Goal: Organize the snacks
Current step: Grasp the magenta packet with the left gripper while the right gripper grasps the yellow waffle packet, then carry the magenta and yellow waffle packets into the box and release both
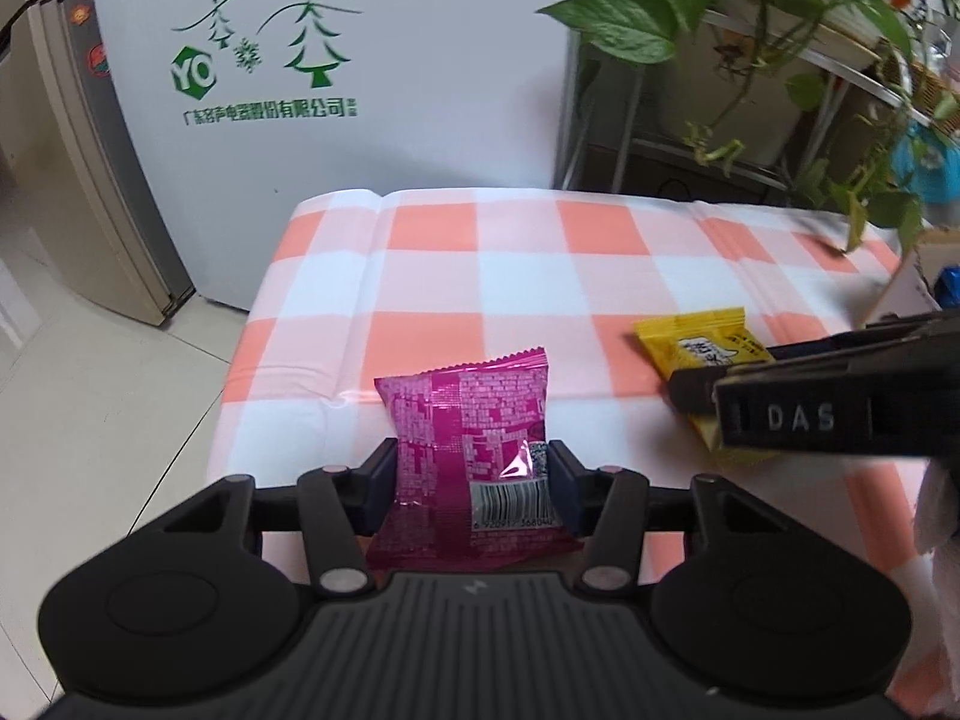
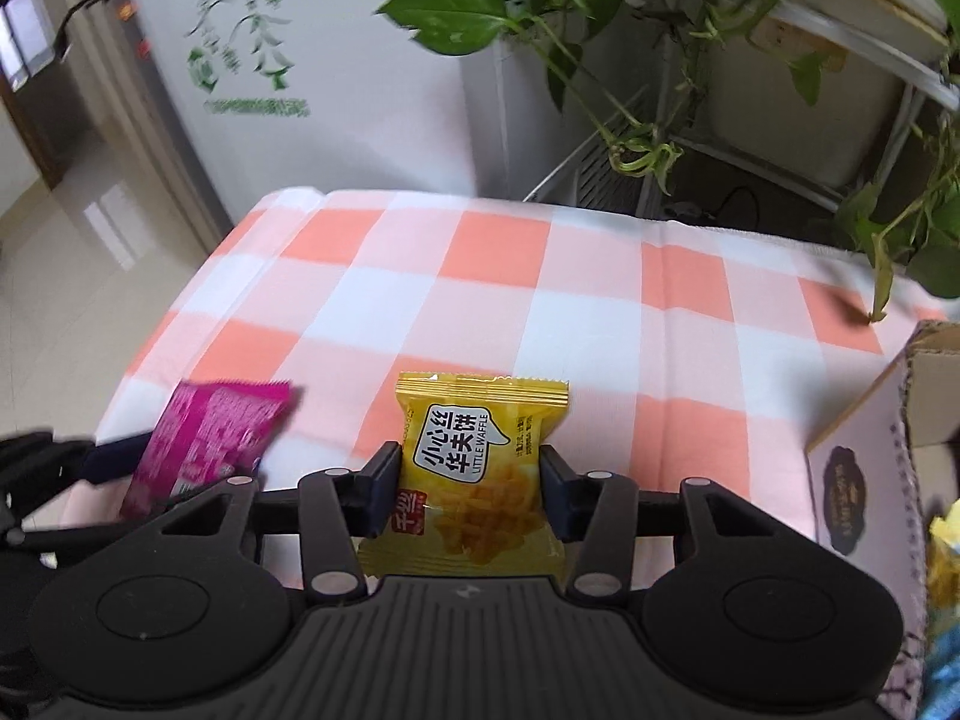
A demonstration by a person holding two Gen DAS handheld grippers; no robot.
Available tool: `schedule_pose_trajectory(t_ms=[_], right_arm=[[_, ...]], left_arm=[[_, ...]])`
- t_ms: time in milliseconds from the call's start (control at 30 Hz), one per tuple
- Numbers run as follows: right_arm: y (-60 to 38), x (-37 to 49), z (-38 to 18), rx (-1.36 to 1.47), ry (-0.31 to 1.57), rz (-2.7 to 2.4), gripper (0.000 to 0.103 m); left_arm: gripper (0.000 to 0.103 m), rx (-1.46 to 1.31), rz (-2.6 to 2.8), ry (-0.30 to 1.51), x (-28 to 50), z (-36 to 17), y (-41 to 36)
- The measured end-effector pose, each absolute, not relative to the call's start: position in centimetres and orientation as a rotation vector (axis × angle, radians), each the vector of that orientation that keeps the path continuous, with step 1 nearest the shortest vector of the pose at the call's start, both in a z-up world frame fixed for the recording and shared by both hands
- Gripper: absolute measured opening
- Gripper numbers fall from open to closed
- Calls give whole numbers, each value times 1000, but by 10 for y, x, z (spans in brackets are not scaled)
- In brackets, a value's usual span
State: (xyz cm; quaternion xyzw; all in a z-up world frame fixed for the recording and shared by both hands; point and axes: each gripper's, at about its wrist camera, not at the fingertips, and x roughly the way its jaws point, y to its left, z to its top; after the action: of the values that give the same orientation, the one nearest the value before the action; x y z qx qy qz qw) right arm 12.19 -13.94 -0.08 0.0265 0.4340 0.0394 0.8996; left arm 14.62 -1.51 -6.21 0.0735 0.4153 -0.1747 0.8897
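1. Left gripper (image 1: 474, 483): angled downward over the checked surface (image 1: 600, 276); jaws pinching the pink snack packet (image 1: 468, 420) at its sides.
2. Right gripper (image 2: 470, 489): angled downward; jaws pinching the yellow waffle packet (image 2: 480, 450); cardboard box (image 2: 864, 474) at 3 o'clock.

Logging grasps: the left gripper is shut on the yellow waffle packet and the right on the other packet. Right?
Not quite. The left gripper is shut on the magenta packet, as the left wrist view shows; the right gripper has the yellow waffle packet.
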Motion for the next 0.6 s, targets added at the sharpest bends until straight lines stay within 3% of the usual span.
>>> schedule_pose_trajectory(t_ms=[600], right_arm=[[-139,40,24,-85,886,128,54]], left_arm=[[50,174,-380,818,93,-43,-8]])
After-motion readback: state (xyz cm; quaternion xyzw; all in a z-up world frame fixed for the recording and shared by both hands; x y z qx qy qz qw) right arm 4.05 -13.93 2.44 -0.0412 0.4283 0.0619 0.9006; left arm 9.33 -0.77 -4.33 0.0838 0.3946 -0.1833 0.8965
